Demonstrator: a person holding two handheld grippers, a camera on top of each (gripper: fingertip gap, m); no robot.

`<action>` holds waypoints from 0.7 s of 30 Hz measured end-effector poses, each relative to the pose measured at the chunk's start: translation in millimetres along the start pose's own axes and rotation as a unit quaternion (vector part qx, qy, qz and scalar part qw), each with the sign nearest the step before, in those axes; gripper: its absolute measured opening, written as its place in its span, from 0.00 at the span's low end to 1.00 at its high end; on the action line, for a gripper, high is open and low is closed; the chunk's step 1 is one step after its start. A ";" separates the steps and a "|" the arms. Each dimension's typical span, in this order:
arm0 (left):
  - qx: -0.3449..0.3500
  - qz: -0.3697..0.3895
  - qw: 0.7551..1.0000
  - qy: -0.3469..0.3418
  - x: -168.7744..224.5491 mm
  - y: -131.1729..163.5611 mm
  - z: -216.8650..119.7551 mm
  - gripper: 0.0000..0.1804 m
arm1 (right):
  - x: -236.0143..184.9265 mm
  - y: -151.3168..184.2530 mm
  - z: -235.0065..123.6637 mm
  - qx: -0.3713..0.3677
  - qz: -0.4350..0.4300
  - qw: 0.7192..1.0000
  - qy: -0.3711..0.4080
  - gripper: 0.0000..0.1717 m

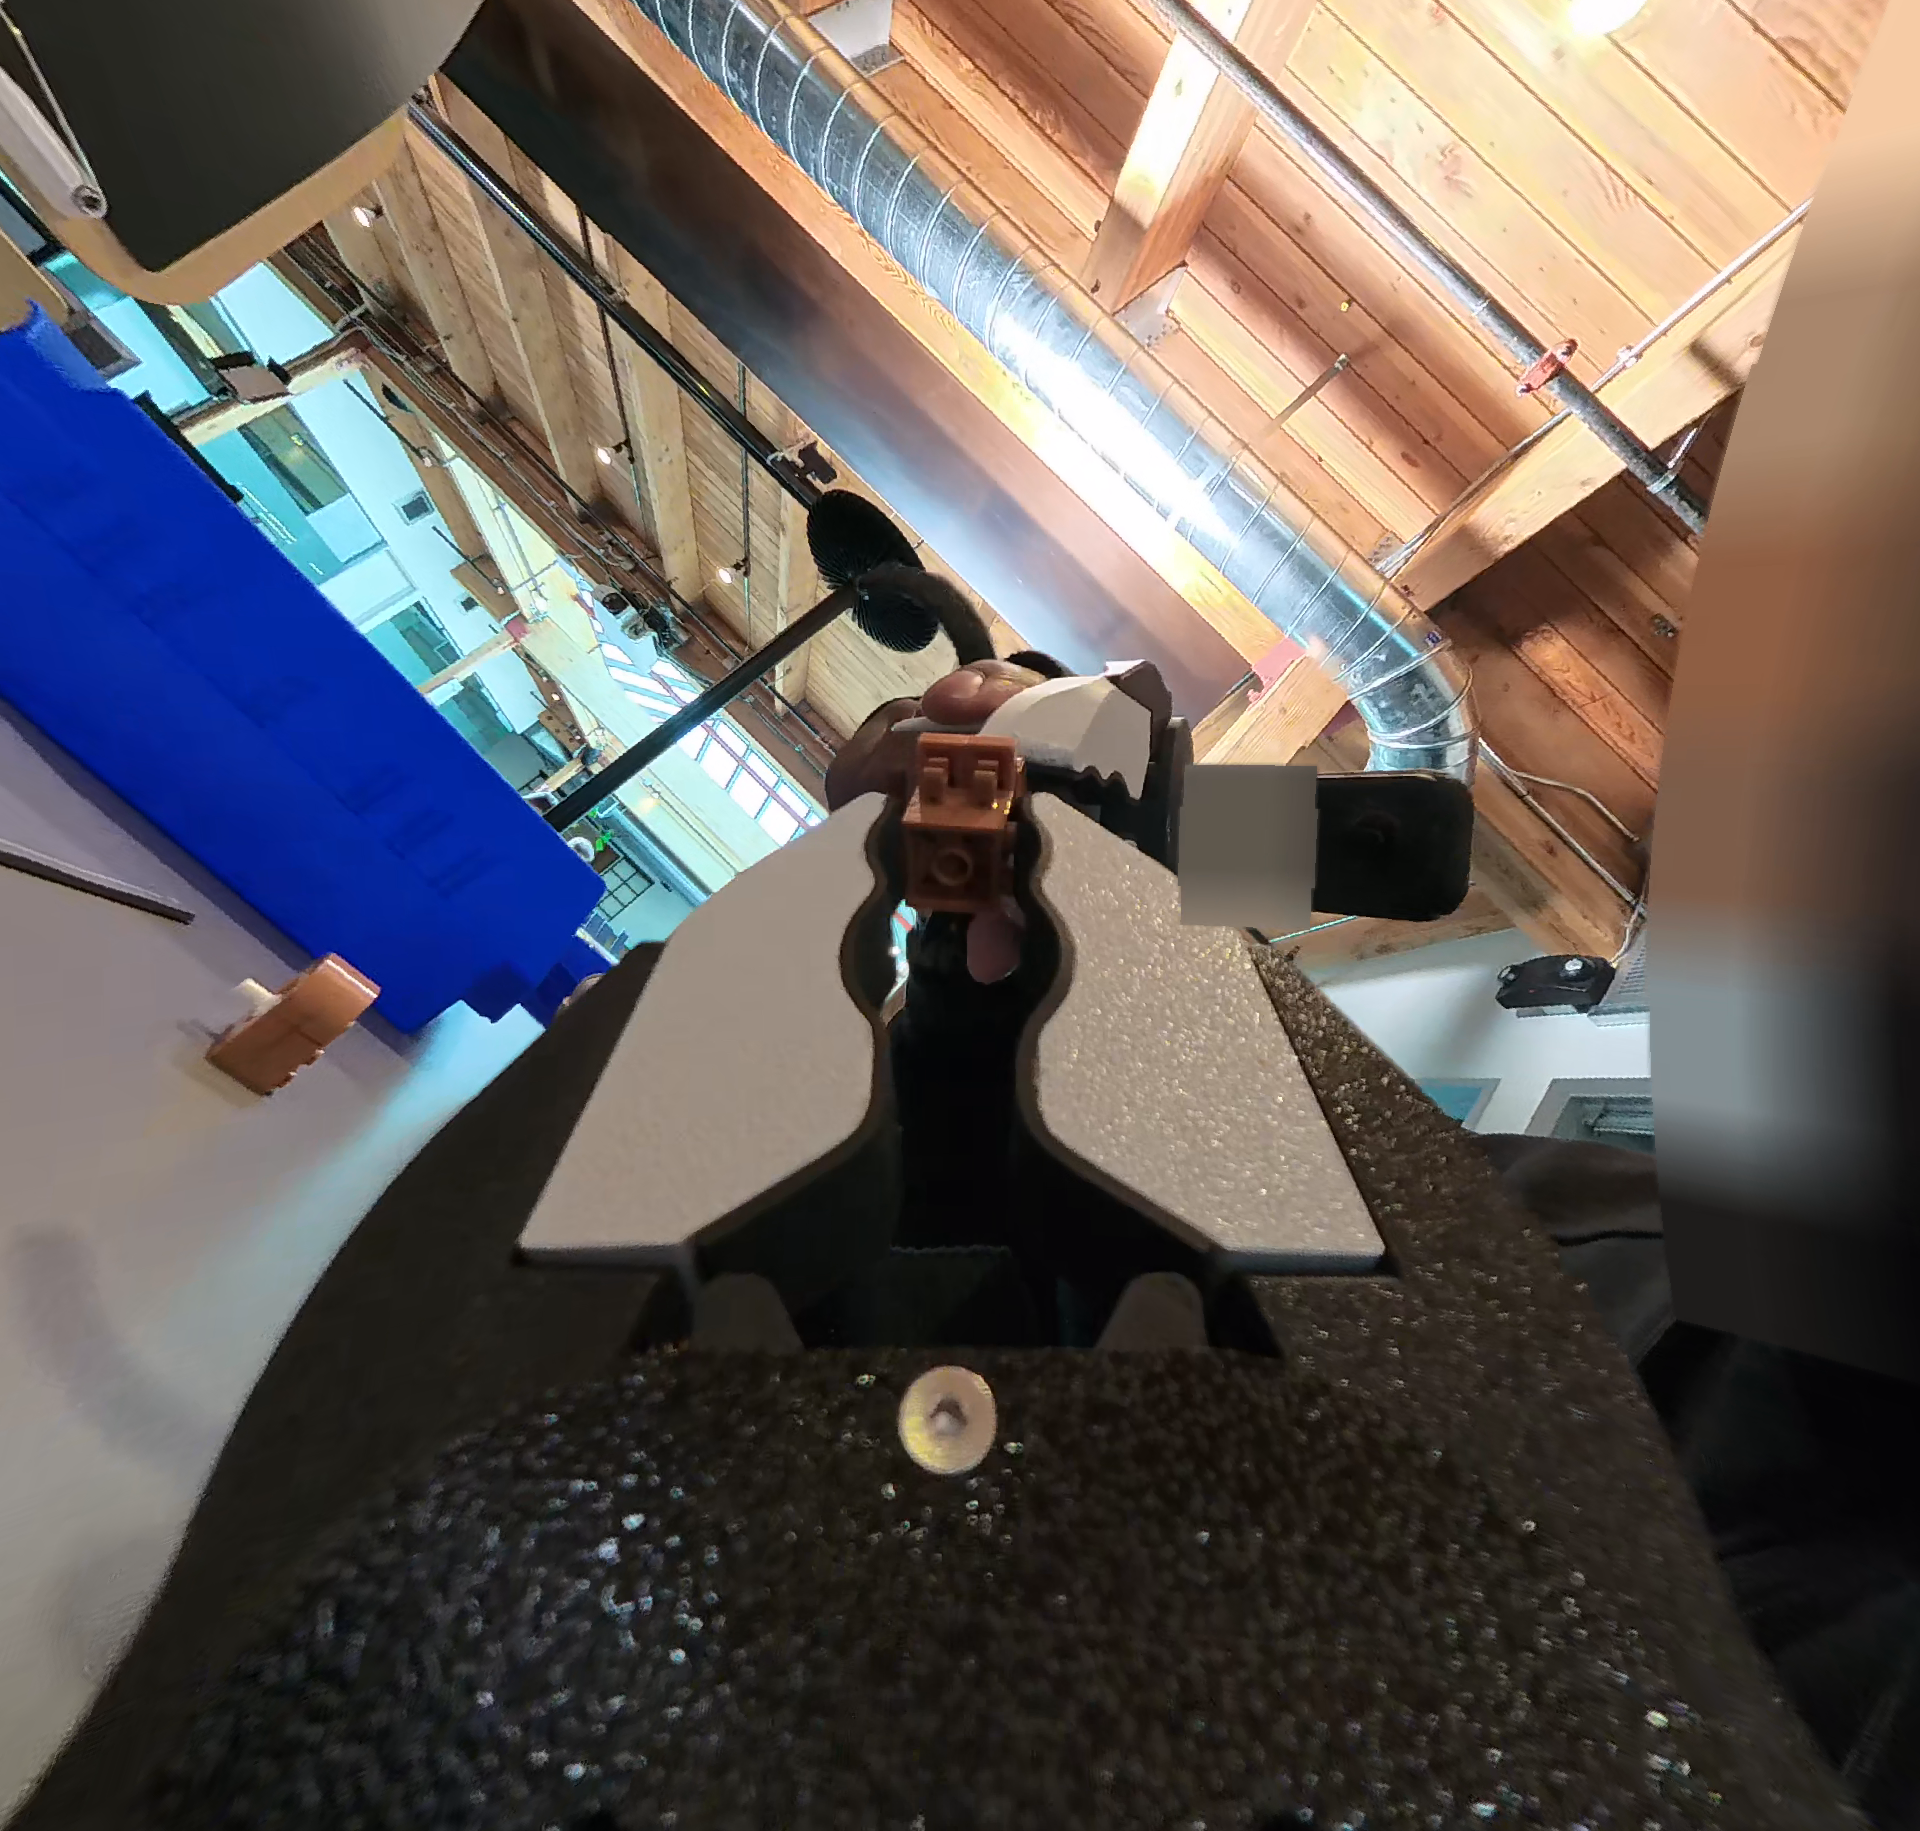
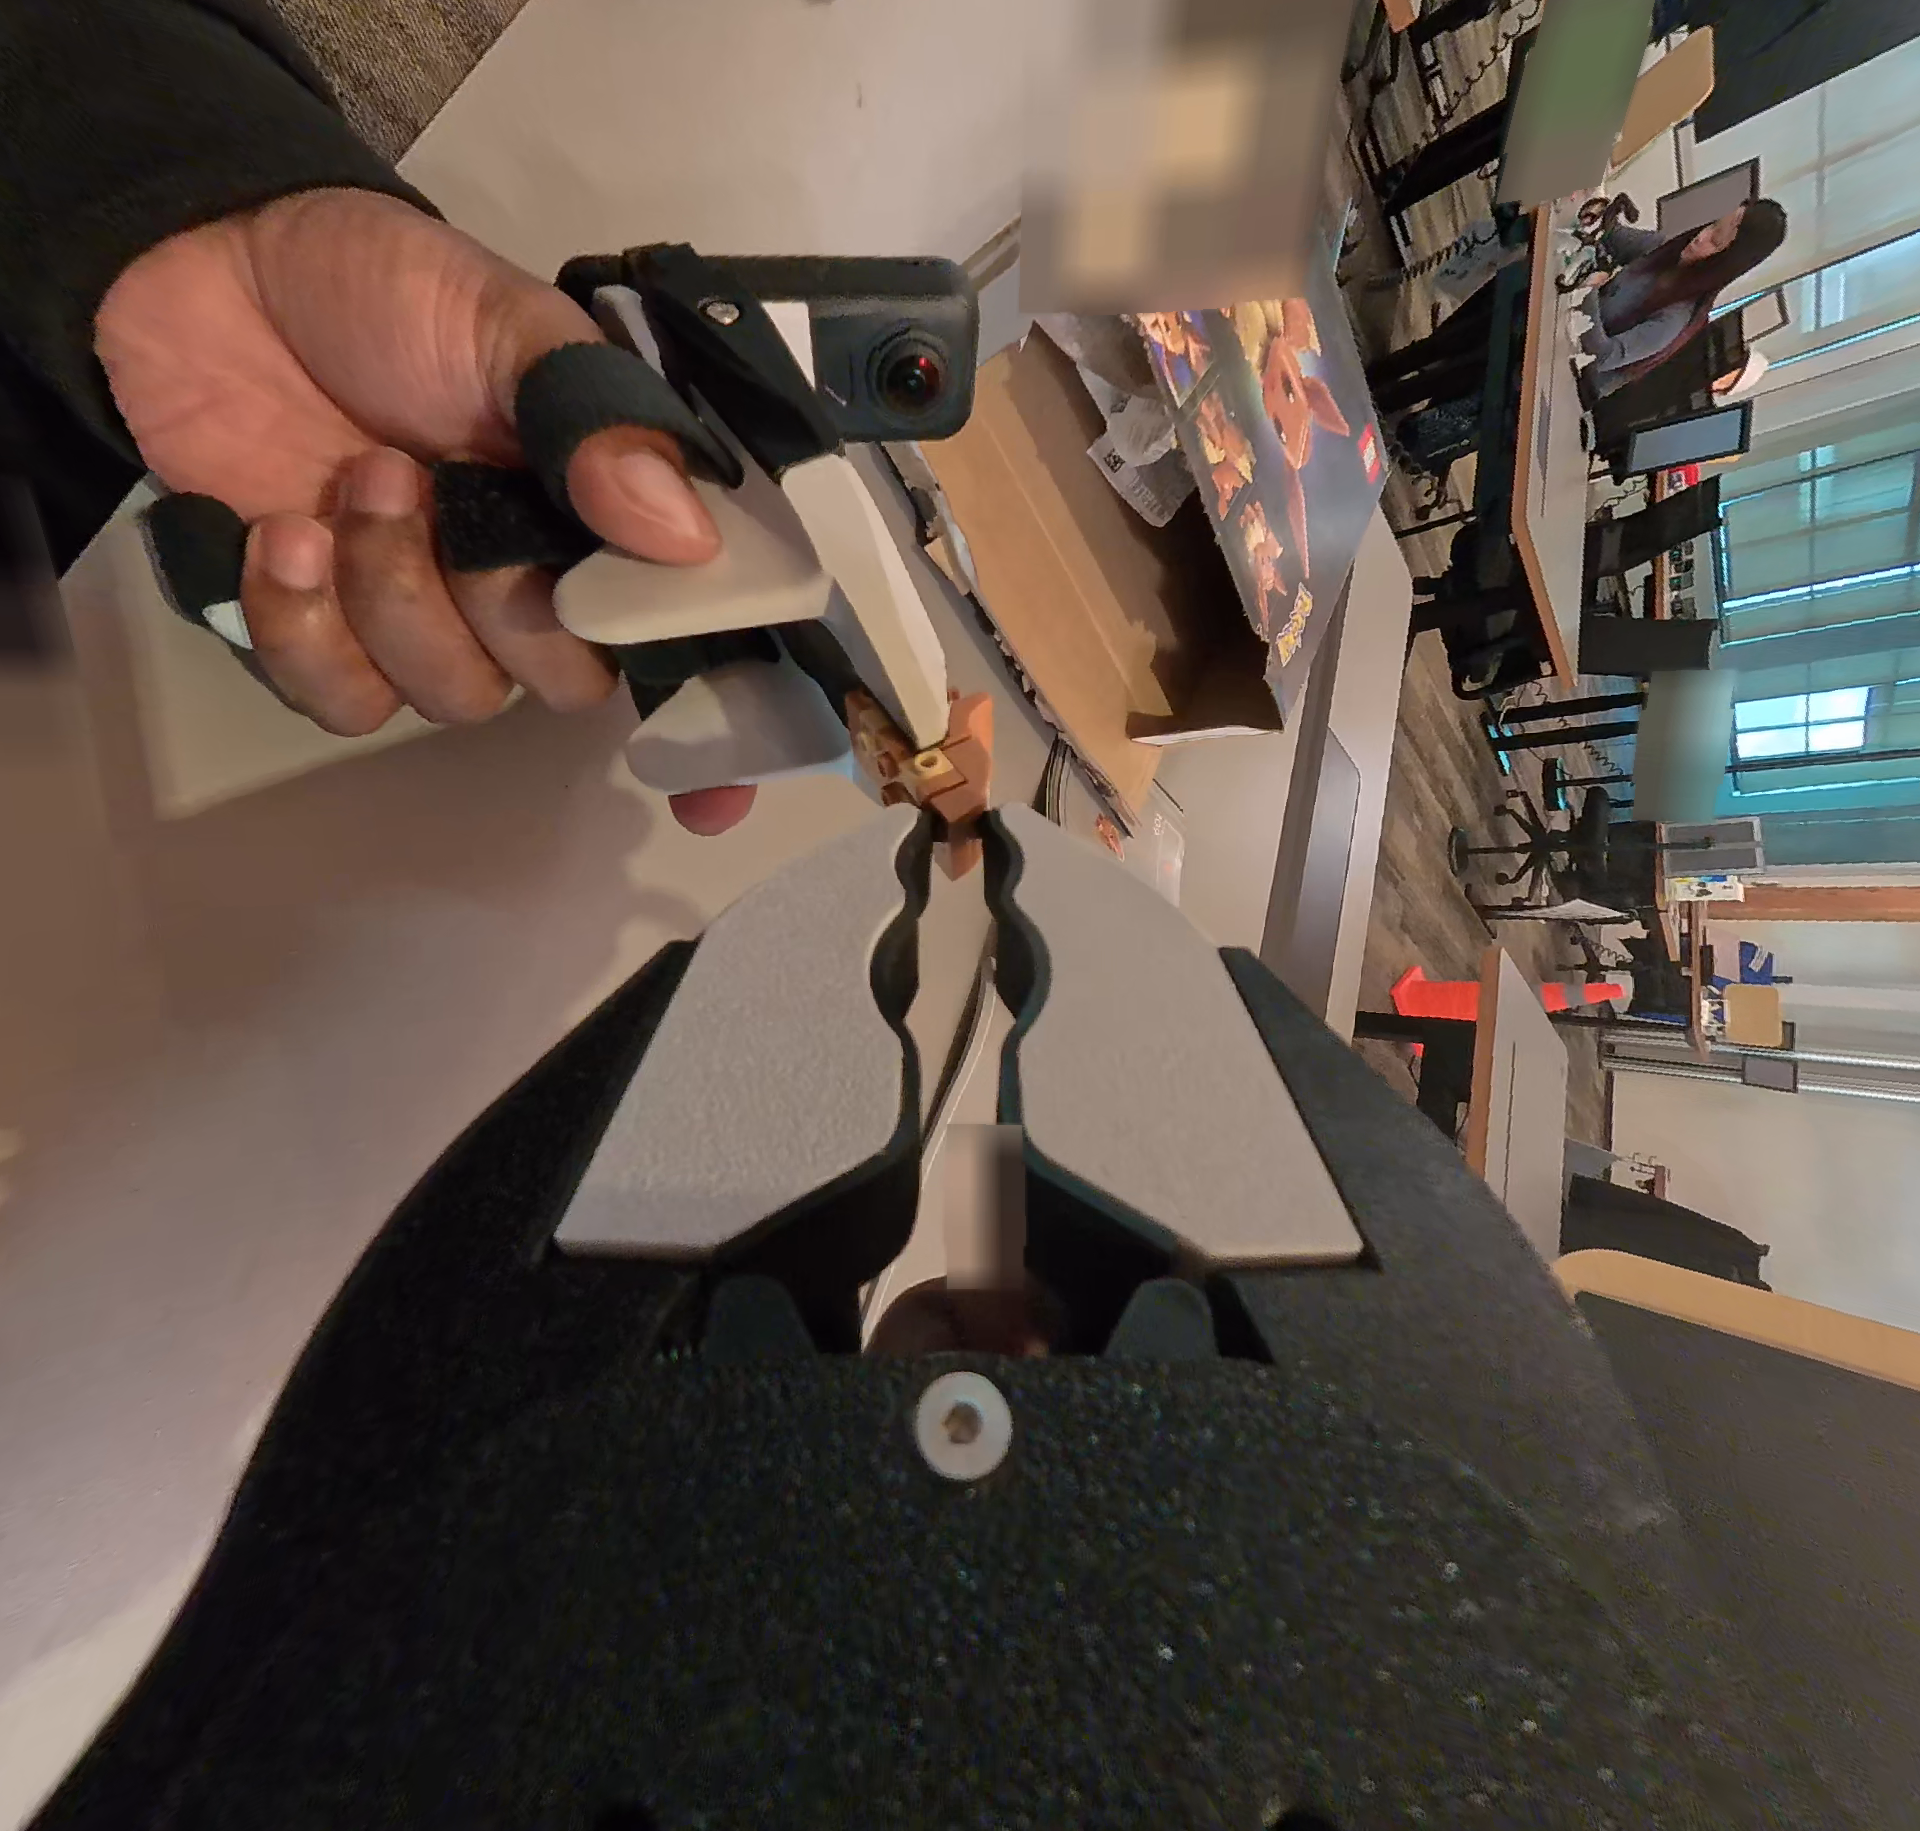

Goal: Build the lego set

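Between both jaws, clenched w/ ridged pads: studded brown plastic brick assembly [image 1: 957, 827].

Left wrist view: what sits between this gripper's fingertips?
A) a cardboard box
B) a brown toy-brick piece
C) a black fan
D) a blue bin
B: the left gripper's fingertips close on a brown brick piece; the blue bin stands apart on the table.
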State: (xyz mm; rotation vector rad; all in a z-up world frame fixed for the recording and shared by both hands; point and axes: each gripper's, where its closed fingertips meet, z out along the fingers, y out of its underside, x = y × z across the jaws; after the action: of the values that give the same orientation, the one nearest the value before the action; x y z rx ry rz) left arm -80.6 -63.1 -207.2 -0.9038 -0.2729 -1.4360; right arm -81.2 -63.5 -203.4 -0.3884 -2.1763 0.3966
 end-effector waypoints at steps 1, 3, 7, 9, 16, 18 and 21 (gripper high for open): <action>0.002 -0.002 1.000 0.000 -0.2 -0.2 -0.2 0.10 | 0.0 0.1 0.3 -0.002 -0.003 1.000 0.000 0.05; 0.005 -0.008 1.000 0.002 -0.6 -1.0 -0.6 0.10 | -0.1 0.5 0.7 -0.005 -0.008 1.000 0.000 0.05; 0.008 -0.014 1.000 0.005 -0.8 -2.2 -1.1 0.10 | 0.5 0.4 1.3 -0.006 -0.010 1.000 0.006 0.05; 0.012 -0.020 1.000 0.004 -2.0 -3.3 -1.7 0.10 | 0.7 1.2 2.7 -0.010 -0.011 1.000 0.010 0.06; 0.020 -0.031 0.999 -0.001 -4.6 -4.1 -2.3 0.10 | 1.8 3.1 6.7 -0.022 -0.007 0.999 0.028 0.07; 0.022 -0.032 0.999 -0.004 -5.4 -4.4 -2.5 0.10 | 1.8 3.6 7.4 -0.022 -0.005 0.999 0.030 0.07; 0.024 -0.030 0.999 -0.005 -5.4 -4.5 -2.7 0.10 | 1.8 3.4 8.0 -0.020 0.000 0.999 0.032 0.07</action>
State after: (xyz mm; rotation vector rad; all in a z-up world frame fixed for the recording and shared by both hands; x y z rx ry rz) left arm -86.6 -60.4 -210.9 -0.8701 -0.3430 -1.4744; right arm -88.2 -60.9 -208.1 -0.4178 -2.1239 0.3367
